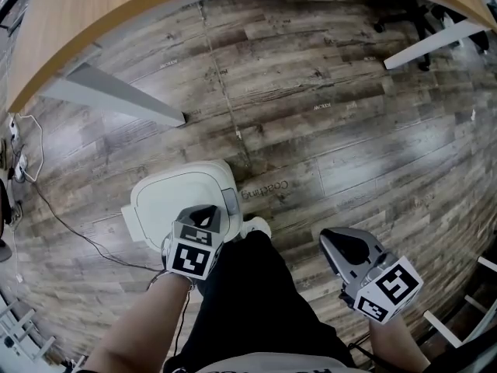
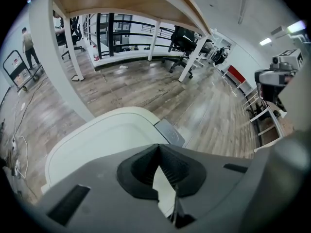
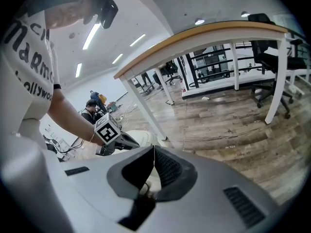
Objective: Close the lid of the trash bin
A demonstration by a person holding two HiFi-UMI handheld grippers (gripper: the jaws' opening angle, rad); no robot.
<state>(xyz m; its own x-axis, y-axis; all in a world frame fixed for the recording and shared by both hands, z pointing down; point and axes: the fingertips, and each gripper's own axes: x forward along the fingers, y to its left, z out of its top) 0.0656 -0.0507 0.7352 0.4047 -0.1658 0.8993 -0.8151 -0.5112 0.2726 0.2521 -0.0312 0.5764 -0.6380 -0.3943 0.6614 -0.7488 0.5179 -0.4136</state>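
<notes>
The white trash bin [image 1: 175, 196] stands on the wood floor with its lid [image 2: 97, 140] lying flat on top. A grey latch [image 2: 170, 132] sits at the lid's right edge. My left gripper [image 1: 203, 214] points down over the near right part of the lid, jaws shut with nothing between them [image 2: 158, 148]; whether it touches the lid I cannot tell. My right gripper [image 1: 342, 243] hangs over bare floor to the right, also shut and empty [image 3: 154, 150]. The right gripper view shows the left gripper [image 3: 116, 140] above the bin [image 3: 142, 139].
A wooden desk top [image 1: 93, 14] arcs across the back on white legs [image 1: 116, 95] [image 1: 435, 43]. Cables [image 1: 31, 169] trail on the floor at left. My leg [image 1: 248, 294] and white shoe [image 1: 256, 225] stand beside the bin. A white rack [image 1: 466, 317] is at right.
</notes>
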